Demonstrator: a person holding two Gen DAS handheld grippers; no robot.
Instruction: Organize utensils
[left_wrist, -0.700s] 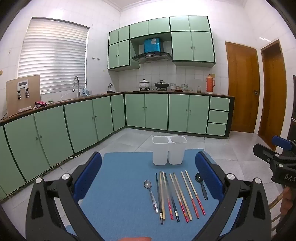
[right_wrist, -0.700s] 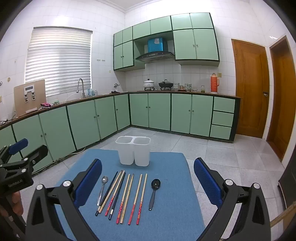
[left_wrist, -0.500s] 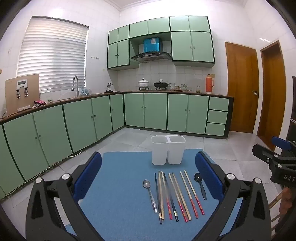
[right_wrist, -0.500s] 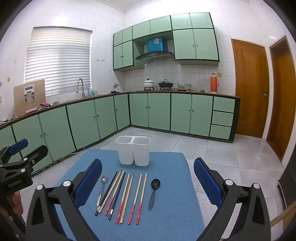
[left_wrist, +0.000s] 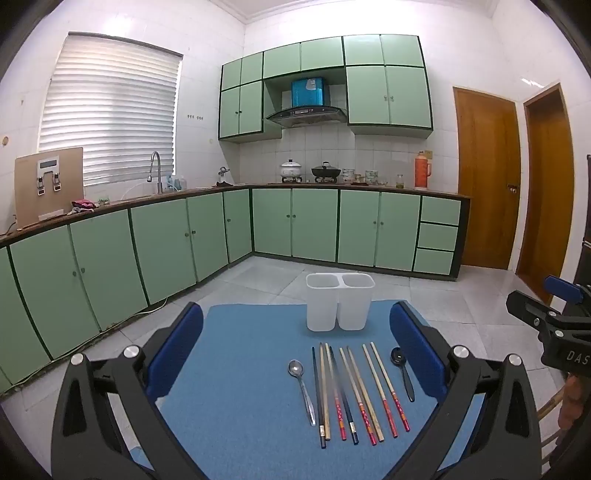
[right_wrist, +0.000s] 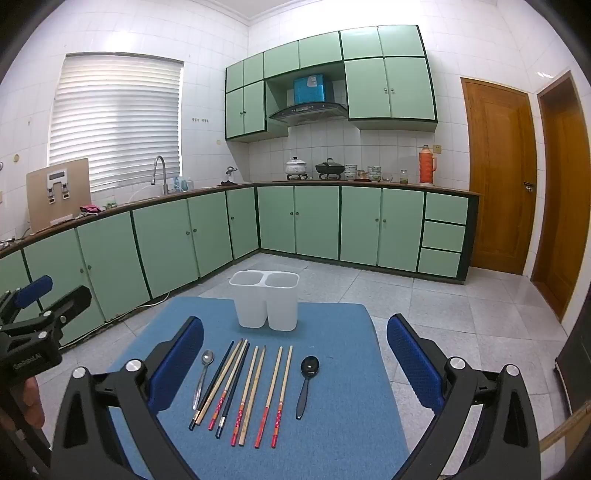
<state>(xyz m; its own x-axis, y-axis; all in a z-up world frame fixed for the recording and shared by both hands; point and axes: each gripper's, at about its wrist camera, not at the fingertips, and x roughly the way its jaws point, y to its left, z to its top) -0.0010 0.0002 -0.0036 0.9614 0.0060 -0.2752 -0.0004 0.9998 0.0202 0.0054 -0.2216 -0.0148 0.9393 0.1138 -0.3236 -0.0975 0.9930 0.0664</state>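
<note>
A white two-compartment utensil holder (left_wrist: 340, 301) (right_wrist: 265, 299) stands empty at the far end of a blue mat (left_wrist: 240, 373) (right_wrist: 340, 406). In front of it lie a metal spoon (left_wrist: 303, 387) (right_wrist: 202, 374), several chopsticks (left_wrist: 354, 391) (right_wrist: 245, 391) side by side, and a black spoon (left_wrist: 402, 371) (right_wrist: 306, 382). My left gripper (left_wrist: 295, 347) is open and empty above the mat's near side. My right gripper (right_wrist: 294, 354) is open and empty, held over the utensils.
The mat covers a small table in a kitchen with green cabinets (left_wrist: 314, 225) along the back and left. A tiled floor (right_wrist: 461, 306) surrounds the table. Two wooden doors (right_wrist: 498, 177) are at the right.
Both views have shifted only slightly; the utensils and holder have not moved. Both grippers stay open.
</note>
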